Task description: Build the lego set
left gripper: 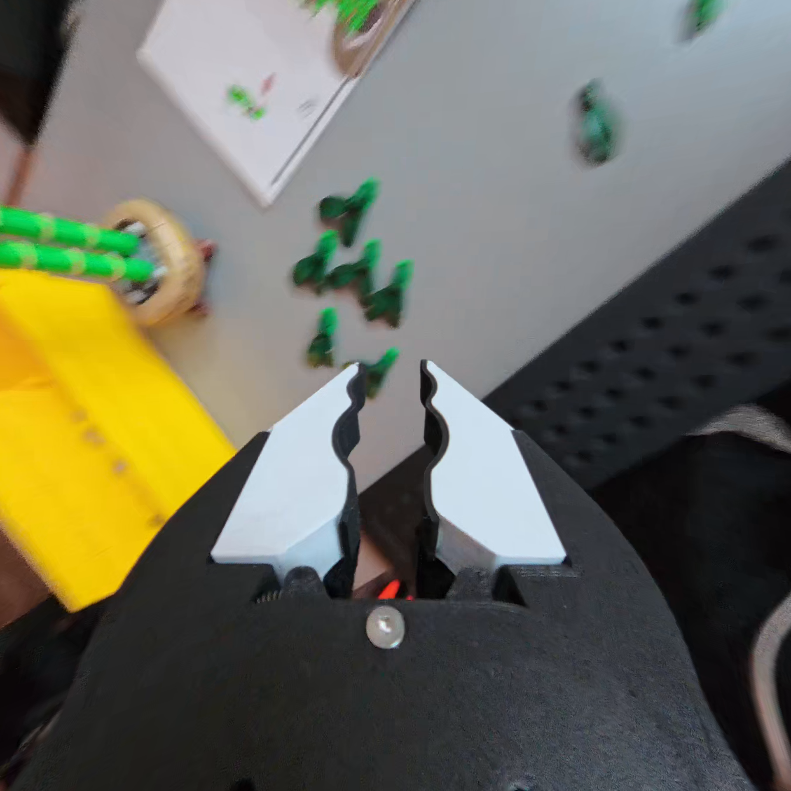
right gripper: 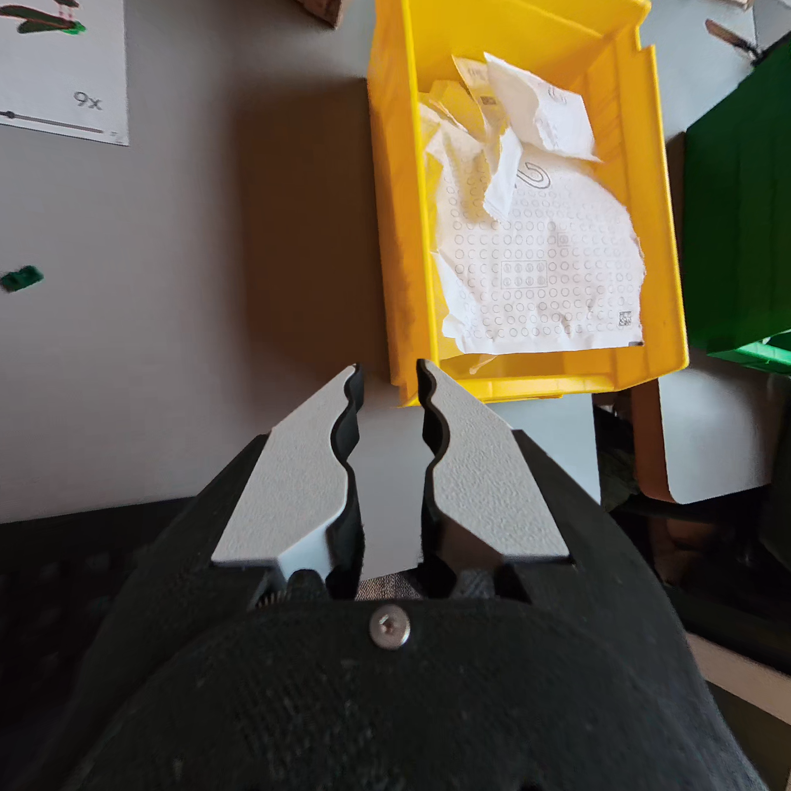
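Observation:
In the left wrist view my left gripper is open and empty, above the near edge of the grey table. Several dark green leaf pieces lie just beyond its tips. A tan round pot with bright green bamboo stalks stands at the left. Two more green pieces lie farther right. In the right wrist view my right gripper is open and empty, just before the near corner of a yellow bin. One small green piece lies at the far left.
The open instruction booklet lies at the back; its page also shows in the right wrist view. The yellow bin holds torn white paper bags. A green bin stands to its right. A black perforated board borders the table. The grippers' ends are close to 50 cm from one another. The small green piece is about 20 cm from my right fingertips.

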Motion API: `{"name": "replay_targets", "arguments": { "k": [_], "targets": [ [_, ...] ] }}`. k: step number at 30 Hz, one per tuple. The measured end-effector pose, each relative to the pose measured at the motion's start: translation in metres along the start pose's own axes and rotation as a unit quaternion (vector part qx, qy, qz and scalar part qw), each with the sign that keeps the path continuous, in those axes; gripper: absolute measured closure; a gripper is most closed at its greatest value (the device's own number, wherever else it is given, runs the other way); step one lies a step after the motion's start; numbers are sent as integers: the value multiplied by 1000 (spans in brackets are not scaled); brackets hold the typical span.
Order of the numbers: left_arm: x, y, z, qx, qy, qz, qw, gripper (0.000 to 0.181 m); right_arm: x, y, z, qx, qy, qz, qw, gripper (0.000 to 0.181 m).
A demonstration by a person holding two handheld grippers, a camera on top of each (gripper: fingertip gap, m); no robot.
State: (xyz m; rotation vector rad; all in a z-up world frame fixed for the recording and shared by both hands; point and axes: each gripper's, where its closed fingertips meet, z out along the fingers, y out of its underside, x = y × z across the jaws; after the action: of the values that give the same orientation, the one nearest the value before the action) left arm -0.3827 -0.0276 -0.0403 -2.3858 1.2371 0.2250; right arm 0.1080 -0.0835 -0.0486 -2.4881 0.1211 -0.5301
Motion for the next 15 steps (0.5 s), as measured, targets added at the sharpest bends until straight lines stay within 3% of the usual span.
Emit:
{"name": "replay_targets", "arguments": {
  "k": [3,5,10,15],
  "targets": [
    [-41,16,6,-36,-98,48,993,150,-36,-3,-13,10,-31,-38,999,155],
    [-51,18,8,-27,-124,61,990,151,-68,2,-21,4,-56,-86,995,155],
    [-53,32,13,-3,-116,1,993,140,-161,10,-49,1,-128,-223,966,154],
    [-59,70,12,9,-94,-103,990,134,-231,-2,-75,14,-177,-317,932,153]
  ]
}}
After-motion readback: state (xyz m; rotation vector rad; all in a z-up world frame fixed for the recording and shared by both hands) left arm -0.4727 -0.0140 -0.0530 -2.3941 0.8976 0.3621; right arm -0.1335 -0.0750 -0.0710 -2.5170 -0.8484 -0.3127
